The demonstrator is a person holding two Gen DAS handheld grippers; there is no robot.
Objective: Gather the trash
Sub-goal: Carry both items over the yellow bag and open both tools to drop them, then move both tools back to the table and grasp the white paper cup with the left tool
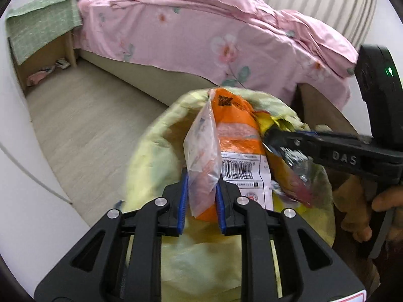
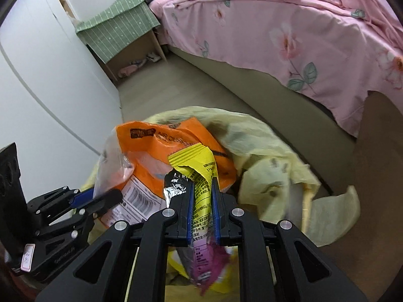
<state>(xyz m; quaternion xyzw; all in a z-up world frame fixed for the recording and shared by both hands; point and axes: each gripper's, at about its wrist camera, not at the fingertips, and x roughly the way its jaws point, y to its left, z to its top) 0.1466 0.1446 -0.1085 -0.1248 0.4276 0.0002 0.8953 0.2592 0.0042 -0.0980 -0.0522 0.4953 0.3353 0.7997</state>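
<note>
Your left gripper [image 1: 201,201] pinches the orange mailer bag [image 1: 234,125], right gripper [image 2: 202,209] pinches the yellow snack wrapper [image 2: 199,173], both over the yellow trash bag [image 2: 272,151].

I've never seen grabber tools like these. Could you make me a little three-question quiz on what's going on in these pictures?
1. True or false: the left gripper is closed on an orange package with a barcode label and a clear plastic bag.
2. What is the right gripper clamped on?
A. a sock
B. a yellow snack wrapper
C. a bottle
3. Fill in: under both grippers lies a pale ____ trash bag.

Key: 1 true; 2 B; 3 yellow.
</note>
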